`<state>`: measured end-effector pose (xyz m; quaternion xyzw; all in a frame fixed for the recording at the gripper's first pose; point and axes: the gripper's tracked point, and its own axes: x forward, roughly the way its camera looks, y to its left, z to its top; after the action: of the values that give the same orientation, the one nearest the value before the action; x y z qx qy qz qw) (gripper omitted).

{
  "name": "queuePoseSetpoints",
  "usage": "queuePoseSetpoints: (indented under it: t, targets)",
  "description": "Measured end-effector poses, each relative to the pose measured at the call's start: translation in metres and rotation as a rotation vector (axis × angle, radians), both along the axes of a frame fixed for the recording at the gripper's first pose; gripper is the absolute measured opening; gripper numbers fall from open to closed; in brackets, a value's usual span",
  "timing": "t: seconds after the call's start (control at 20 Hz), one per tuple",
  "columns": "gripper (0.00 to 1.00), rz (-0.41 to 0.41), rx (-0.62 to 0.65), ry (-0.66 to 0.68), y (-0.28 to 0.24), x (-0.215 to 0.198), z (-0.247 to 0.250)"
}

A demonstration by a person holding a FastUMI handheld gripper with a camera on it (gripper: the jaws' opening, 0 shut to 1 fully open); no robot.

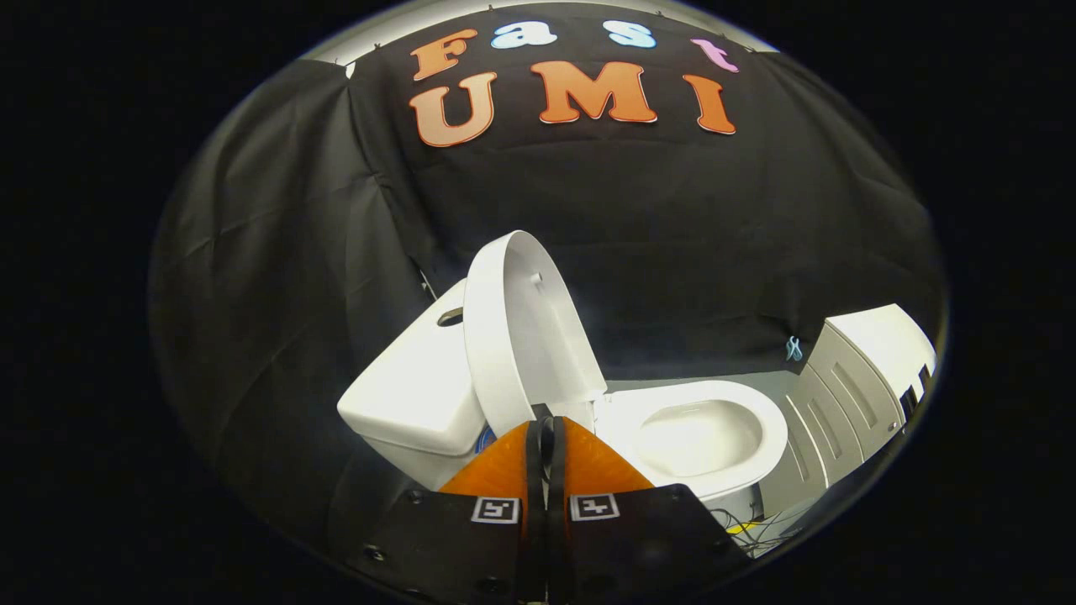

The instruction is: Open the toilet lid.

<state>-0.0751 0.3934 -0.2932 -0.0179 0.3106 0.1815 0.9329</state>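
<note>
A white toilet stands just ahead of my fingers. Its lid [523, 332] is raised upright and leans back against the white tank [416, 382]. The seat and open bowl [698, 433] lie to the right of the lid. My gripper [546, 423] is shut, its two fingers pressed together with nothing between them. The fingertips sit just below the lid's lower edge, near its hinge. Whether they touch the lid I cannot tell.
A white cabinet [857, 378] with panelled fronts stands to the right of the bowl. Loose cables [748, 529] lie on the floor below the bowl. Black cloth walls close the booth behind and to the left of the tank.
</note>
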Motion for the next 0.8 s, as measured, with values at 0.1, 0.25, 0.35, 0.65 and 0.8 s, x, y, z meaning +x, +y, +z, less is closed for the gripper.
queuePoseSetpoints:
  t: [0.1,0.25,0.35,0.65,0.8]
  targets:
    - [0.08,0.005,-0.011,-0.006,0.002,0.0,0.001]
    - [0.08,0.006,-0.02,-0.006,0.0,0.0,0.001]
    - [0.09,0.002,-0.015,-0.005,-0.001,0.002,0.003]
    - [0.09,0.006,-0.005,0.04,-0.013,0.001,0.003]
    - [0.09,-0.003,0.018,0.062,-0.016,0.001,0.004]
